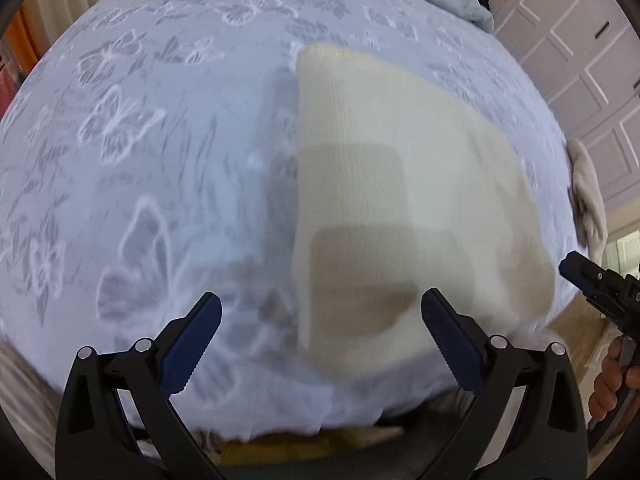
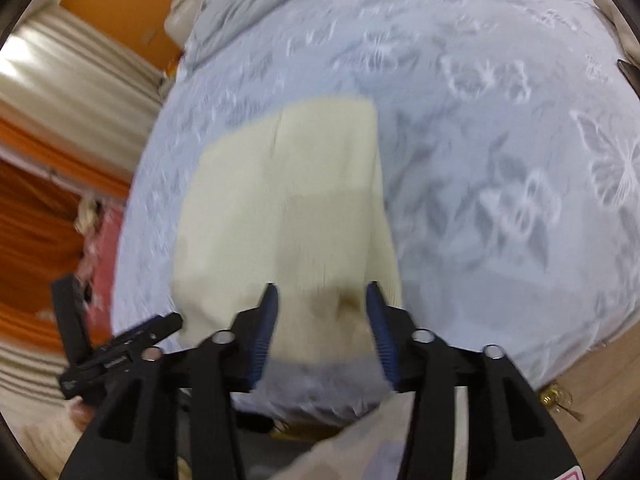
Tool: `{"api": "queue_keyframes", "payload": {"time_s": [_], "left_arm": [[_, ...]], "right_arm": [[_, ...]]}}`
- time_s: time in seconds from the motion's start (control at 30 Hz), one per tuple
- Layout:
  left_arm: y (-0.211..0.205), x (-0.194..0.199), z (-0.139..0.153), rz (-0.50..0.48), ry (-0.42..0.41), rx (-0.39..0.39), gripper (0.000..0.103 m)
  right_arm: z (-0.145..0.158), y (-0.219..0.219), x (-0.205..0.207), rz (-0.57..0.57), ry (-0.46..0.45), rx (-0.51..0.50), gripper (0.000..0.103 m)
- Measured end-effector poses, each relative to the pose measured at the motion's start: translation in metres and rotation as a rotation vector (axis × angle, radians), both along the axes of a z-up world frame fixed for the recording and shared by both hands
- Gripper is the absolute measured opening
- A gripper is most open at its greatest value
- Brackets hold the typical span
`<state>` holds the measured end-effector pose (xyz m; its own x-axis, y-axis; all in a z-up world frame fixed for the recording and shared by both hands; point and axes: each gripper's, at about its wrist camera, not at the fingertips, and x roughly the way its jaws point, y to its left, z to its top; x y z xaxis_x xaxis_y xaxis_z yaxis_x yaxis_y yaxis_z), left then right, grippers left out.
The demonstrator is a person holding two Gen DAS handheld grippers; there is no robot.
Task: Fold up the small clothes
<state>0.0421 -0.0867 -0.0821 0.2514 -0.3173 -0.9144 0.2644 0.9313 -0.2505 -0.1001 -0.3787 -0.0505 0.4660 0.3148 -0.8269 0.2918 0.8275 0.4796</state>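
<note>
Both the left gripper [image 1: 320, 334] and right gripper [image 2: 322, 334] are held released above the cream garment [image 1: 400, 200], at six o'clock, apparently for grasping its near edge.

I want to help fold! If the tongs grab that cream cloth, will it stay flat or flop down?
The cream cloth would probably flop: it looks like soft knit lying limp on the bedspread. It seems light, so it would likely lift easily, though one pinched corner may let the rest drag.

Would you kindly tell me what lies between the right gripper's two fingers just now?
The cream garment's near edge, lying on the bedsheet, sits between the open right gripper fingers, in the right wrist view.
</note>
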Motion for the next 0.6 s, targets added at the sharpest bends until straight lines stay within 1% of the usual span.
{"api": "queue_keyframes", "payload": {"time_s": [0.03, 0.07, 0.1, 0.13, 0.17, 0.23, 0.27, 0.3, 0.33, 0.37, 0.4, 0.43, 0.5, 0.53, 0.6], "left_arm": [[0.002, -0.01, -0.006, -0.009, 0.006, 0.028, 0.098], [0.003, -0.016, -0.013, -0.013, 0.014, 0.055, 0.098], [-0.001, -0.016, -0.02, -0.015, 0.029, 0.078, 0.098], [-0.001, -0.017, -0.027, -0.002, 0.046, 0.088, 0.098], [0.0, -0.016, -0.028, 0.01, 0.052, 0.083, 0.098], [-0.002, -0.013, -0.027, 0.01, 0.044, 0.089, 0.098], [-0.004, -0.012, -0.026, -0.004, 0.033, 0.098, 0.098], [-0.007, -0.011, -0.026, -0.019, 0.022, 0.105, 0.098], [-0.011, -0.011, -0.027, -0.033, 0.013, 0.121, 0.098], [-0.014, -0.011, -0.03, -0.039, 0.011, 0.137, 0.098], [-0.018, -0.011, -0.033, -0.045, 0.011, 0.15, 0.098], [-0.021, -0.011, -0.038, -0.049, 0.015, 0.168, 0.098], [-0.02, -0.012, -0.037, -0.033, 0.007, 0.171, 0.098], [-0.017, -0.013, -0.032, -0.028, 0.009, 0.161, 0.098], [-0.01, -0.019, -0.024, -0.036, 0.01, 0.144, 0.098]], "right_arm": [[-0.008, 0.001, 0.001, 0.008, 0.011, -0.005, 0.047], [-0.021, 0.006, 0.002, 0.018, 0.027, -0.006, 0.018], [-0.026, 0.013, 0.012, 0.026, 0.041, 0.004, 0.011], [-0.028, 0.017, 0.015, 0.023, 0.044, 0.008, 0.01], [-0.018, 0.016, 0.013, 0.009, 0.004, -0.003, 0.01], [0.0, 0.008, 0.012, -0.024, -0.061, -0.005, 0.009], [0.002, 0.002, 0.008, -0.053, -0.063, -0.002, 0.009], [-0.008, -0.001, 0.01, -0.063, -0.022, -0.008, 0.009], [-0.036, -0.001, 0.016, -0.046, 0.095, -0.068, 0.008], [-0.058, 0.004, 0.021, -0.017, 0.163, -0.084, 0.008], [-0.064, 0.004, 0.022, -0.012, 0.194, -0.056, 0.009], [-0.057, 0.002, 0.022, -0.014, 0.189, -0.06, 0.009], [-0.027, 0.0, 0.019, -0.032, 0.141, -0.061, 0.012], [-0.012, -0.002, 0.014, -0.053, 0.11, -0.059, 0.018], [0.024, 0.001, 0.006, -0.064, 0.013, -0.048, 0.018]]}}
